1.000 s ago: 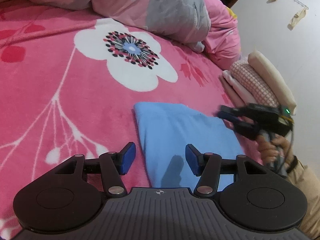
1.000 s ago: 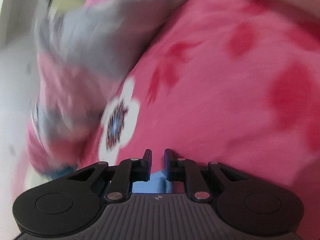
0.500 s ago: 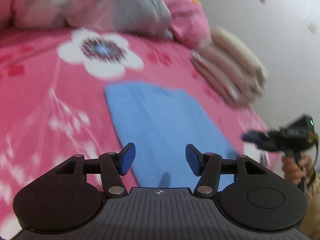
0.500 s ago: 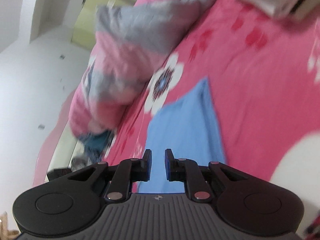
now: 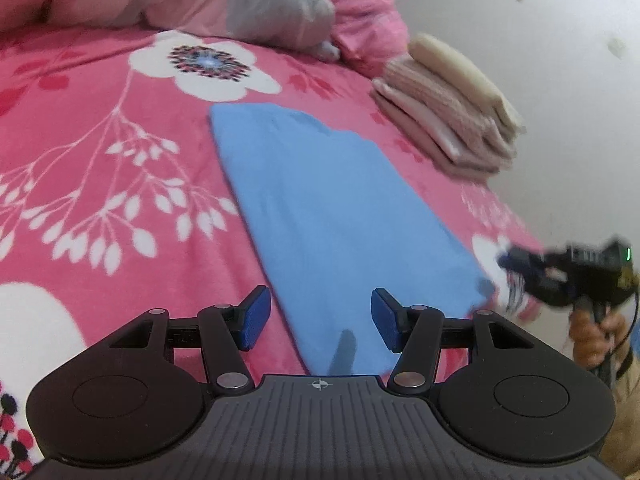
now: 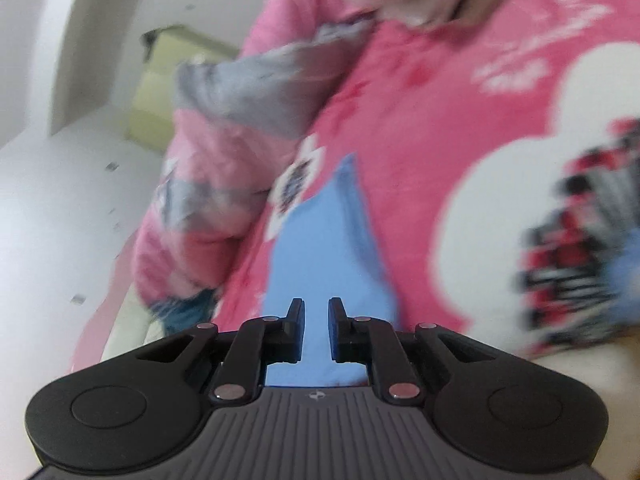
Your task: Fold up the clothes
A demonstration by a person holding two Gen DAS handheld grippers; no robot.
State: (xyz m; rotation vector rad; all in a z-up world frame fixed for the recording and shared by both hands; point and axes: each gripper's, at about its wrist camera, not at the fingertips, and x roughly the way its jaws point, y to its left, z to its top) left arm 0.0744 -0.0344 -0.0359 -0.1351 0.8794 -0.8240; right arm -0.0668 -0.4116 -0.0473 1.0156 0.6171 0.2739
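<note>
Left wrist view: the left gripper hangs with jaws wide and empty over the near end of the folded blue cloth, which lies flat on the pink flowered blanket. A stack of folded clothes sits beyond the cloth's right edge. Right wrist view: the right gripper, jaws narrow with nothing between them, points along the blue cloth.

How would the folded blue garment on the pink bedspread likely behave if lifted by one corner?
The blue garment lies thin and flat, so it is probably floppy and light. Lifted by one corner, its fold would likely fall open. It seems unlikely to roll.
</note>
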